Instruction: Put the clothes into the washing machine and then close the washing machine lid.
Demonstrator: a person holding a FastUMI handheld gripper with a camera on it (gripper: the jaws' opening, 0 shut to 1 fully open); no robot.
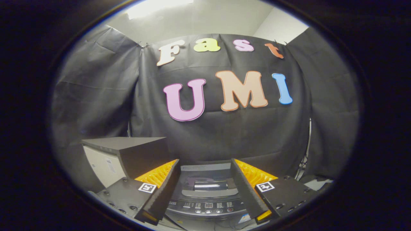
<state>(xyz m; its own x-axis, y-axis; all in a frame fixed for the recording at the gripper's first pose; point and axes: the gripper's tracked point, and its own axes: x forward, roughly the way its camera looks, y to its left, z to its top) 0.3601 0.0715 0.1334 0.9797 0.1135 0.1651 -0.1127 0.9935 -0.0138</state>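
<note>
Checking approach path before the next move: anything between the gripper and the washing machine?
Nothing visible. The gripper is open, with nothing between its fingers, and the washing machine sits just ahead, its lid and control panel seen through the gap. The grey box stands off to the side. No clothes can be made out.

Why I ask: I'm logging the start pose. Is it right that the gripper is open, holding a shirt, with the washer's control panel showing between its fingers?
One thing is wrong: the gripper holds no shirt. In the gripper view its fingers stand apart with nothing between them but the washer beyond. The rest stands: it is open, and the control panel shows between the fingers.
</note>
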